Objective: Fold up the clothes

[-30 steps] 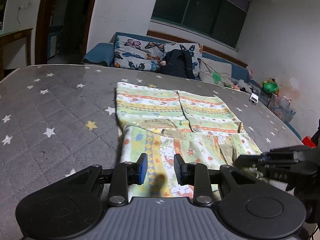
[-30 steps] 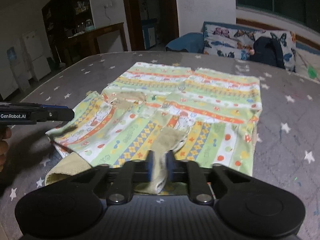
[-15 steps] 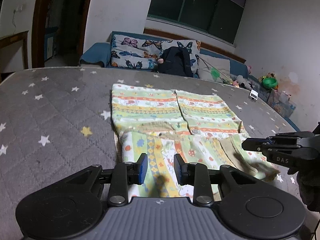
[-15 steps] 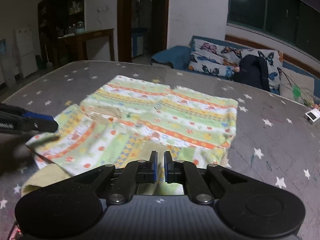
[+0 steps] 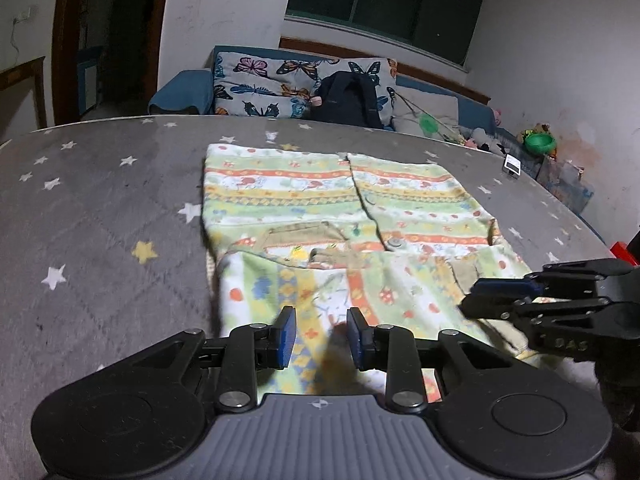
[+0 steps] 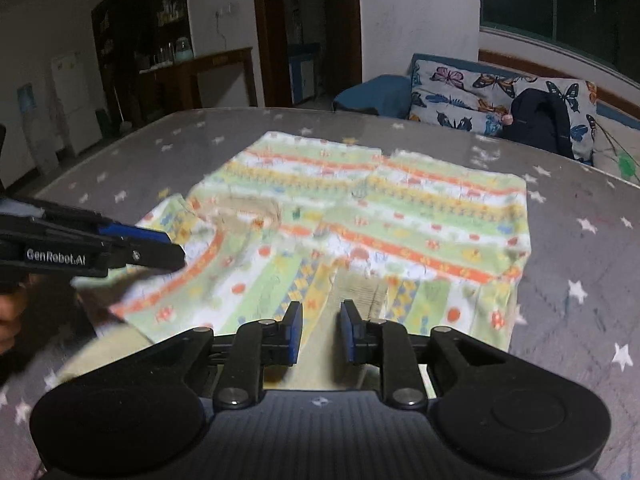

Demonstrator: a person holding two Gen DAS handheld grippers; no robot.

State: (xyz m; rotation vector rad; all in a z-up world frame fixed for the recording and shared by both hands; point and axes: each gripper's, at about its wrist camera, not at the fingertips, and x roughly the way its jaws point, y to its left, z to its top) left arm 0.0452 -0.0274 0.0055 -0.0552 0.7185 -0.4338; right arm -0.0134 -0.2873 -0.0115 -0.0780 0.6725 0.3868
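Observation:
A child's patterned shirt (image 5: 348, 216) in green, orange and white stripes lies flat on the grey star mat, its near part folded back over the body; it also shows in the right wrist view (image 6: 360, 220). My left gripper (image 5: 321, 338) is open and empty, hovering just above the shirt's near edge. My right gripper (image 6: 320, 326) is open and empty over the folded sleeve with its tan lining (image 6: 360, 288). Each gripper shows from the side in the other's view: the right one (image 5: 504, 296), the left one (image 6: 132, 244).
The grey star-patterned mat (image 5: 100, 208) spreads all around the shirt. Behind it stands a blue sofa with butterfly cushions (image 5: 280, 84) and a black backpack (image 5: 348, 100). Toys and a green bowl (image 5: 540, 142) sit far right. A wooden counter (image 6: 192, 76) stands beyond the mat.
My right gripper was shut on the folded sleeve, then let it go, and its jaws now stand open. My left gripper stayed open and sank a little closer to the shirt.

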